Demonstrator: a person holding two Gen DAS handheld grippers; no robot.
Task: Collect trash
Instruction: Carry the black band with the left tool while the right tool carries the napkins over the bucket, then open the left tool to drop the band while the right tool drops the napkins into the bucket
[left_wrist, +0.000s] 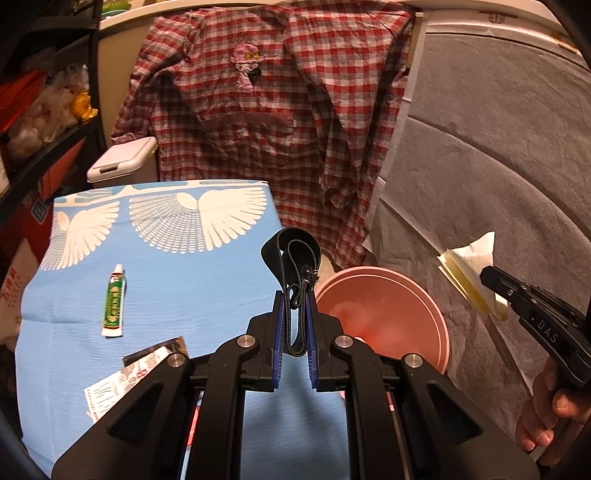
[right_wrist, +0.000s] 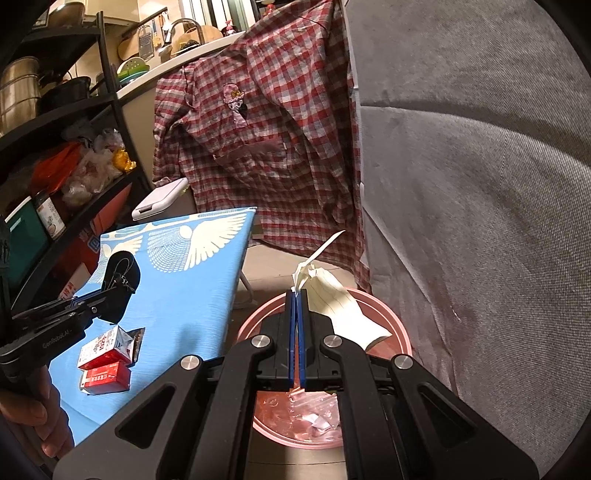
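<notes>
My left gripper (left_wrist: 294, 295) is shut on a black zippered strap (left_wrist: 291, 254), whose loop stands up above the fingertips over the table's right edge. My right gripper (right_wrist: 297, 293) is shut on a folded white and yellowish paper wad (right_wrist: 332, 299), held above the pink bin (right_wrist: 399, 332). In the left wrist view the right gripper (left_wrist: 493, 282) pinches the paper wad (left_wrist: 469, 266) to the right of the pink bin (left_wrist: 384, 317). Clear plastic scraps (right_wrist: 314, 417) lie in the bin. A green and white tube (left_wrist: 115, 302) lies on the blue cloth-covered table (left_wrist: 166, 266).
A red and white carton (right_wrist: 105, 349) and a red box (right_wrist: 105, 376) lie on the table's near part. A red checked shirt (left_wrist: 280, 122) hangs behind. A white lidded bin (left_wrist: 122, 158) stands beyond the table, dark shelves (right_wrist: 55, 147) at left, grey upholstery (right_wrist: 480, 184) at right.
</notes>
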